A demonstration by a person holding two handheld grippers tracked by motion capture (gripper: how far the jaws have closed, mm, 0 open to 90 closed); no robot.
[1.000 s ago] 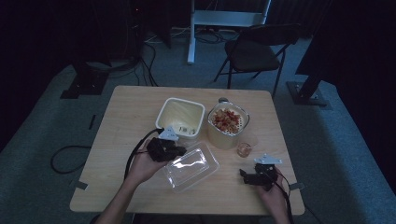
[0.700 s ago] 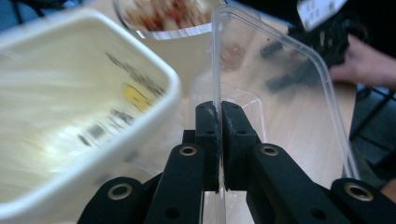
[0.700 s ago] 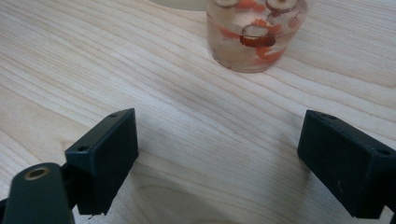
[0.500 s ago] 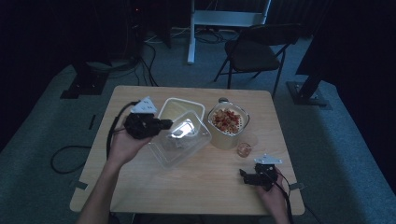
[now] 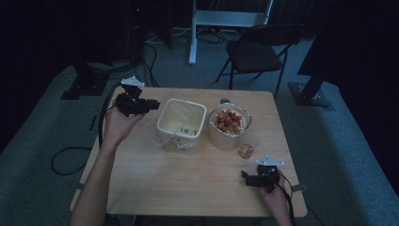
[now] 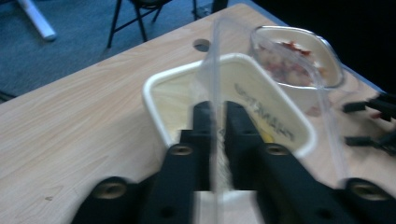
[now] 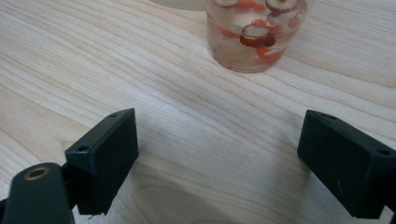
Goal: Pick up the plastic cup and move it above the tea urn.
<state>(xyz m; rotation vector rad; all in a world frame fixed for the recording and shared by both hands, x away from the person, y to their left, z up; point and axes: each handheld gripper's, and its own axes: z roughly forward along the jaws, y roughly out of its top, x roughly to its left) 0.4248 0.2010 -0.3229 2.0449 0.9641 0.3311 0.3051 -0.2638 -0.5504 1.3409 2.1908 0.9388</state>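
The left gripper (image 5: 151, 104) hovered over the far left part of the table (image 5: 188, 188), just left of the empty cream tub (image 5: 182, 121). Its jaws had just been opening, and in the left gripper view the clear lid (image 6: 219, 70) stood on edge between them with a narrow gap on either side (the pads did not seem to press it). In the high view the lid (image 5: 160, 134) leaned against the tub's left side, low end near the wood. A second tub (image 5: 229, 125) holding reddish food stood just right of the first. The right gripper (image 5: 245, 178) rested on the table near the front right corner, jaws wide apart, holding nothing, with a small glass (image 7: 256, 35) of red bits just ahead.
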